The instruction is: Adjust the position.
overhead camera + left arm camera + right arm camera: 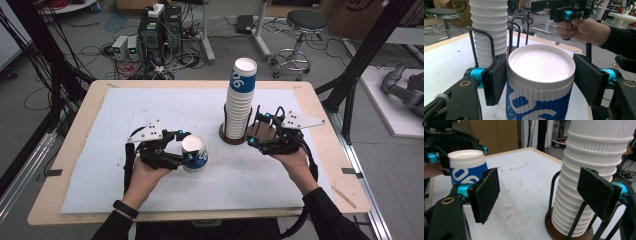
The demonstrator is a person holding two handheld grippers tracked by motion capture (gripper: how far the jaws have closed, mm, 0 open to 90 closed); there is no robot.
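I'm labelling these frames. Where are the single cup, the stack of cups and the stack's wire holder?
single cup (541,66): left gripper view, on its white upturned bottom.
stack of cups (239,107): high view, on its ribbed white side.
wire holder (551,192): right gripper view, on a black upright rod.

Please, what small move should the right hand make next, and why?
Probably move the right tongs a little further toward the cup stack until it sits between the open pads. One pad already stands in front of the stack, nothing is gripped, and the left tongs already hold a single paper cup upside down on the table.
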